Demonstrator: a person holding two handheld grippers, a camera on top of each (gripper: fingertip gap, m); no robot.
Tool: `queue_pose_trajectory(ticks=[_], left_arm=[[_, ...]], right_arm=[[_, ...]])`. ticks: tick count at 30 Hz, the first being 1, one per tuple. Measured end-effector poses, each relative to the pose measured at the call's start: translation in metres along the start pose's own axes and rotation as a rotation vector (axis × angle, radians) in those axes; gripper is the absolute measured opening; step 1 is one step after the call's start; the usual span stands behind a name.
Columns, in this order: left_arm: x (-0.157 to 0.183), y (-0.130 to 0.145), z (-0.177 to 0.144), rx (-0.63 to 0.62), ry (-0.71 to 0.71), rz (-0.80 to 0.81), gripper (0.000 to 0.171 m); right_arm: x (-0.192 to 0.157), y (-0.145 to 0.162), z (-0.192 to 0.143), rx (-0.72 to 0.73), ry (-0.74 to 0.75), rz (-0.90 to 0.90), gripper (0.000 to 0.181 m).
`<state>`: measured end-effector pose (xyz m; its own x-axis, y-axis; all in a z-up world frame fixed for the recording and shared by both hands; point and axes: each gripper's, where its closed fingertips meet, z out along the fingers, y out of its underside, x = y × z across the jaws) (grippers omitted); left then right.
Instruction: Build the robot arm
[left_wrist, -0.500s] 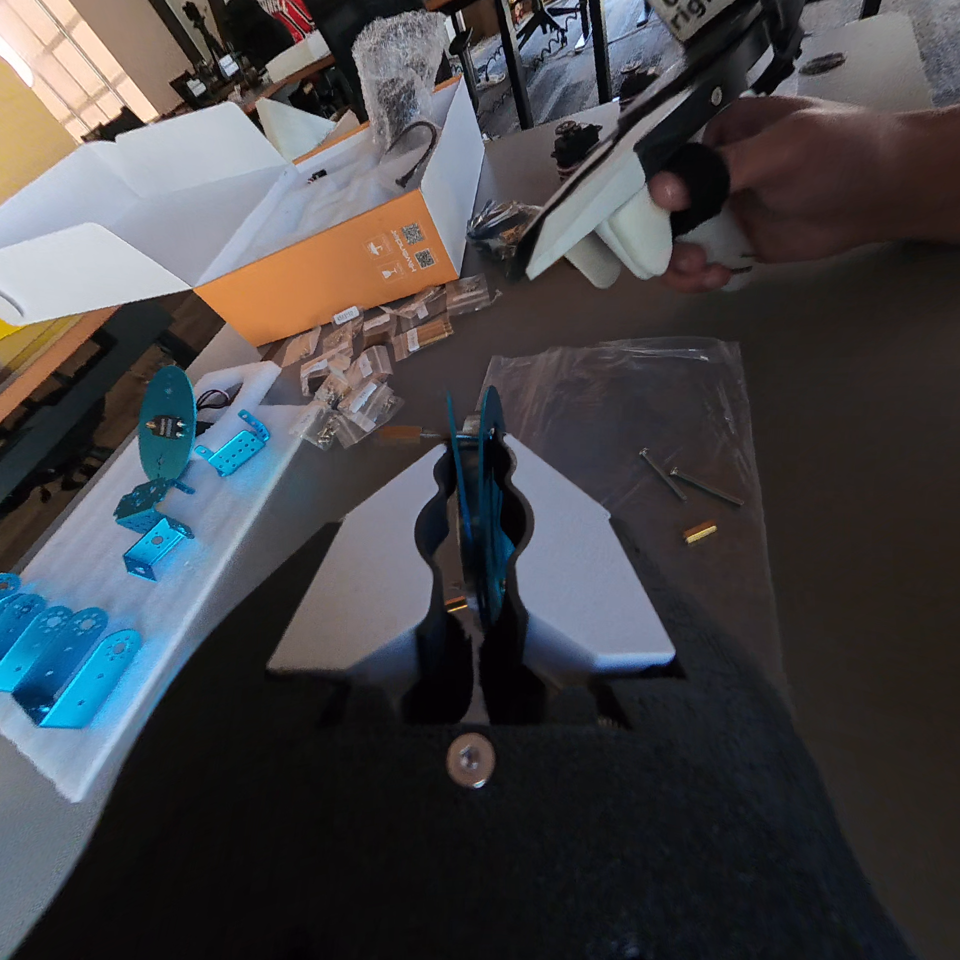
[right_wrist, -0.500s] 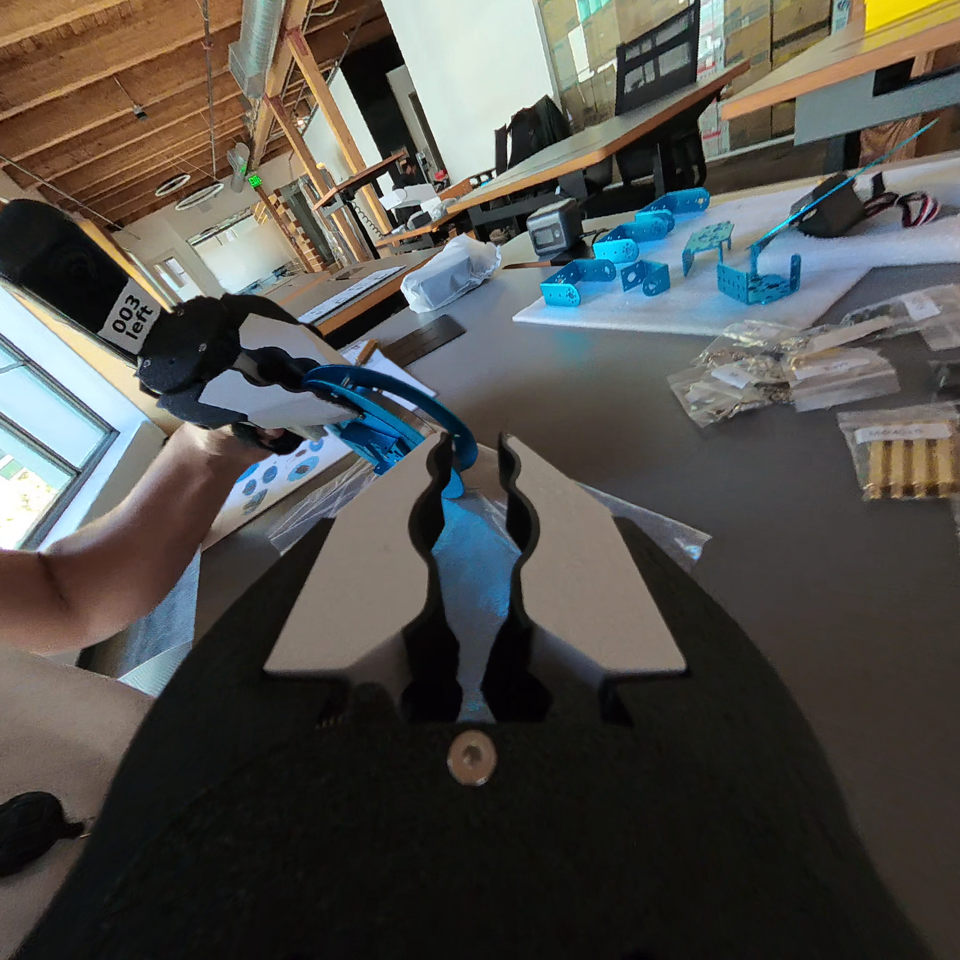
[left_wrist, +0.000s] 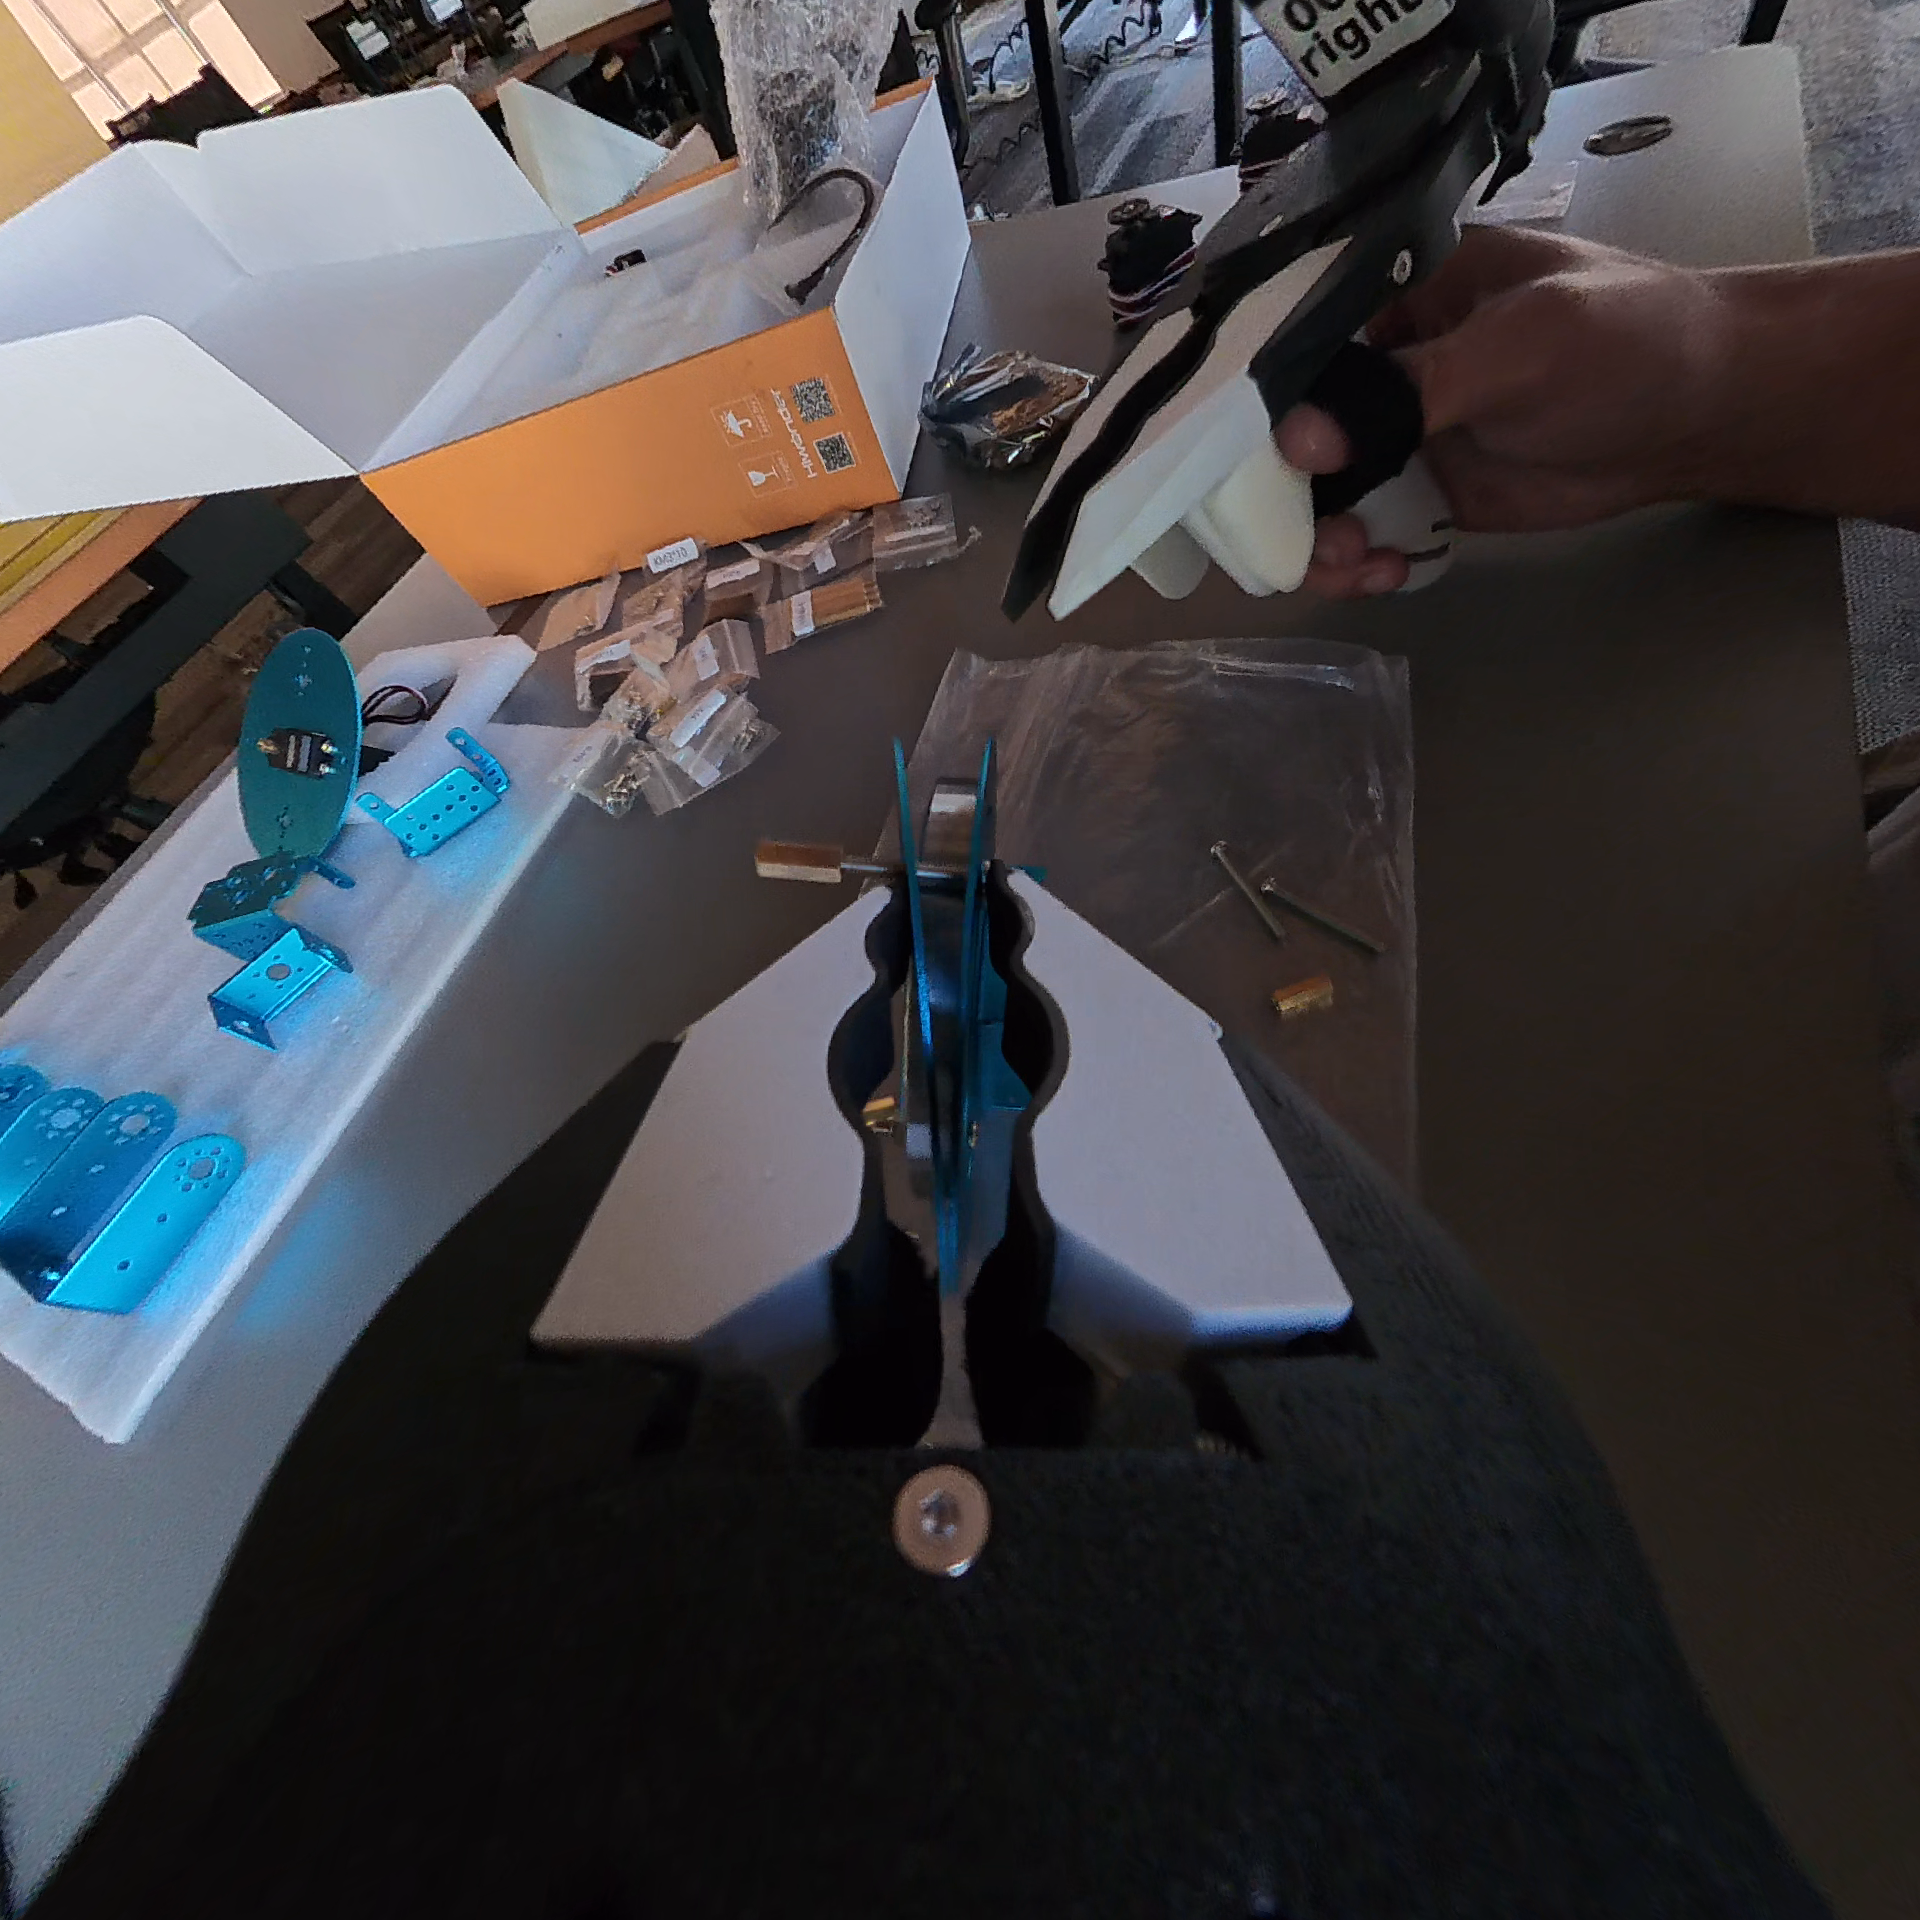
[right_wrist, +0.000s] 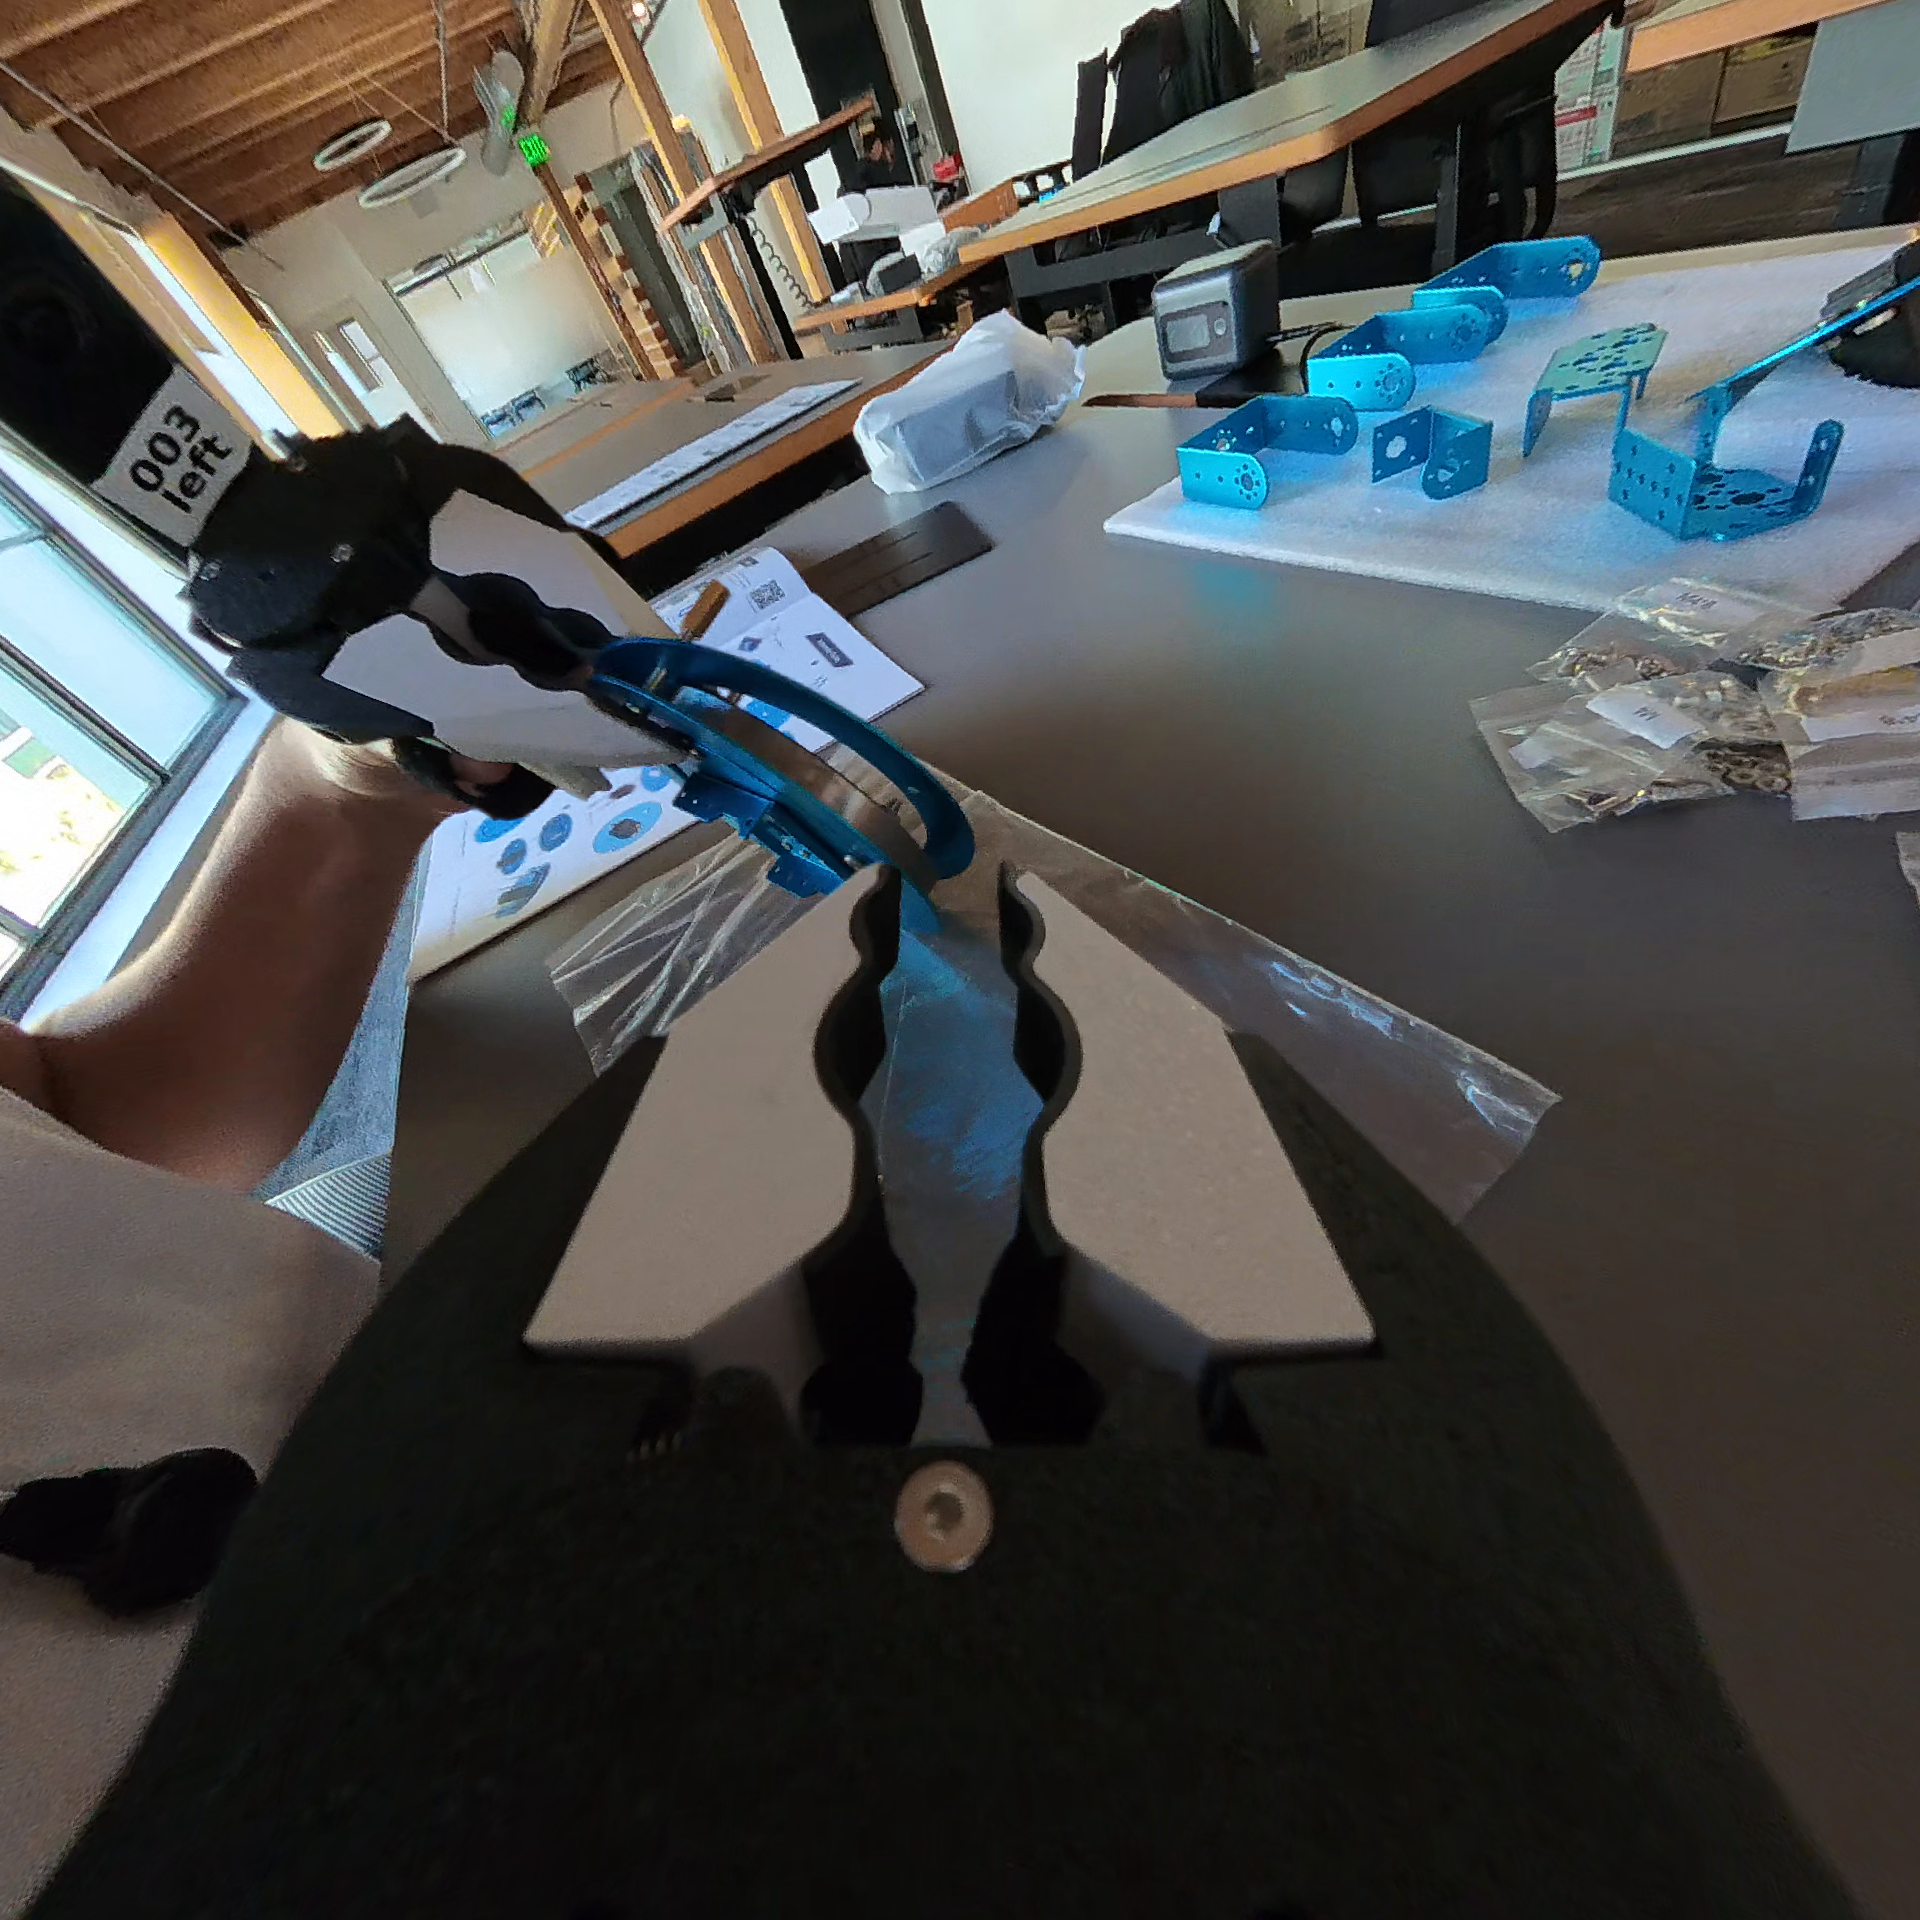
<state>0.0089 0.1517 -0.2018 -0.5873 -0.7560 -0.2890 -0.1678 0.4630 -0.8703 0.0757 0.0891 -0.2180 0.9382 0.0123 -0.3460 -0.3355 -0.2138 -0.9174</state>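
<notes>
The left gripper (left_wrist: 940, 883) is clamped on a blue assembly (left_wrist: 940, 997) — two thin anodised metal discs set edge-on between its pale wedge-shaped fingers, with a slim screw and a small brass standoff (left_wrist: 797, 861) sticking out to its left. Seen from the right wrist camera, the discs (right_wrist: 831, 748) curve out of that gripper (right_wrist: 665, 727) as glossy blue arcs with a perforated bracket between them. The right gripper (right_wrist: 940, 883) stands slightly parted and holds nothing; just ahead of its tips lie the disc rim and a crinkled clear bag (right_wrist: 1299, 1029) on the smooth grey worktop (right_wrist: 1195, 707). In the left wrist view that bag (left_wrist: 1174, 748) lies right of and beyond the left gripper, carrying two thin screws (left_wrist: 1294, 914) and a second brass standoff (left_wrist: 1302, 1000). Ahead and left of it sit small packets (left_wrist: 707, 665) of hardware, an open orange box (left_wrist: 623, 457), and a white foam sheet (left_wrist: 208, 1039) bearing matte blue brackets (left_wrist: 104, 1195). Against half a second earlier, the right gripper (left_wrist: 1039, 592) has dropped lower and nearer the bag in the left wrist view, while the left gripper's hold on the discs is unchanged — the right wrist view now sits closer to the discs.
</notes>
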Motion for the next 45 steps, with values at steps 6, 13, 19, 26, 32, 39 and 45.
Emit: queue_pose_trajectory(ticks=[6, 13, 19, 26, 32, 39, 45], left_arm=[[0.013, 0.003, -0.004, -0.021, -0.033, 0.042, 0.014], [0.034, 0.004, 0.005, -0.111, -0.134, 0.177, 0.015], [0.043, 0.000, 0.027, -0.223, -0.408, 0.268, 0.015], [0.054, 0.005, 0.056, -0.372, -0.621, 0.416, 0.014], [0.051, 0.006, 0.080, -0.463, -0.680, 0.477, 0.015], [0.053, 0.017, 0.099, -0.580, -0.631, 0.410, 0.027], [0.067, 0.020, 0.106, -0.582, -0.551, 0.360, 0.033]], right_arm=[[-0.036, 0.016, 0.013, -0.102, -0.169, -0.248, 0.053], [-0.041, 0.044, 0.030, -0.420, -0.235, -0.533, 0.062], [-0.037, 0.032, 0.011, -0.464, -0.448, 0.131, 0.055], [-0.012, 0.032, 0.016, -0.603, -0.458, 0.712, 0.049], [-0.011, 0.056, 0.010, -0.906, -0.391, 0.694, 0.032], [0.008, 0.054, 0.018, -0.903, -0.337, 0.667, 0.019], [0.022, 0.063, 0.019, -0.866, -0.273, 0.581, 0.024]])
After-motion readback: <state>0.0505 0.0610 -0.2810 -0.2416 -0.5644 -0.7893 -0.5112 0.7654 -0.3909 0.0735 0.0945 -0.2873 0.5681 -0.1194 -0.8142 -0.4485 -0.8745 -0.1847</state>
